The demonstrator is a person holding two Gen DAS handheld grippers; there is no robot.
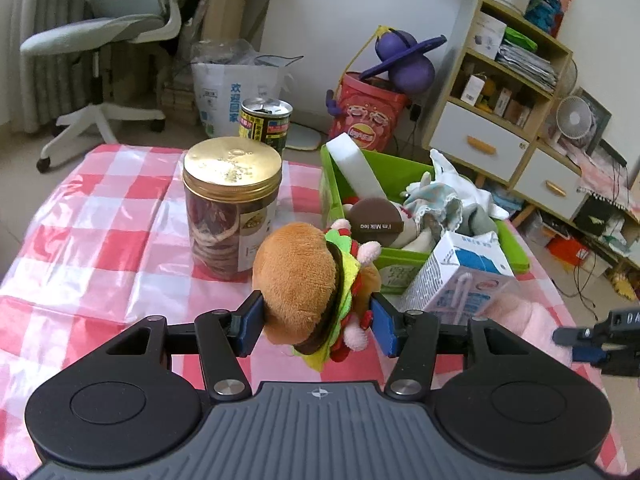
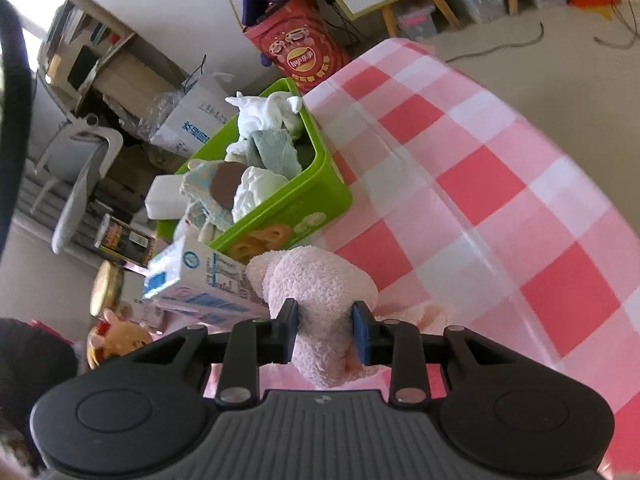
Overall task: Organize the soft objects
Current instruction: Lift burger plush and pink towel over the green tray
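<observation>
Stock so far: your green bin [image 1: 404, 258] already holds several soft items, while your left claw [image 1: 316, 322] grips the burger plush [image 1: 304, 284] and your right claw [image 2: 325, 330] pinches the pink towel [image 2: 320, 284], both near the bin, above the worktop [image 1: 100, 220], not yet binned.

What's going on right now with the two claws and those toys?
Left claw shut on burger plush. Right claw shut on pink towel. Green bin ahead, already piled high. Milk carton stands in front of it.
</observation>
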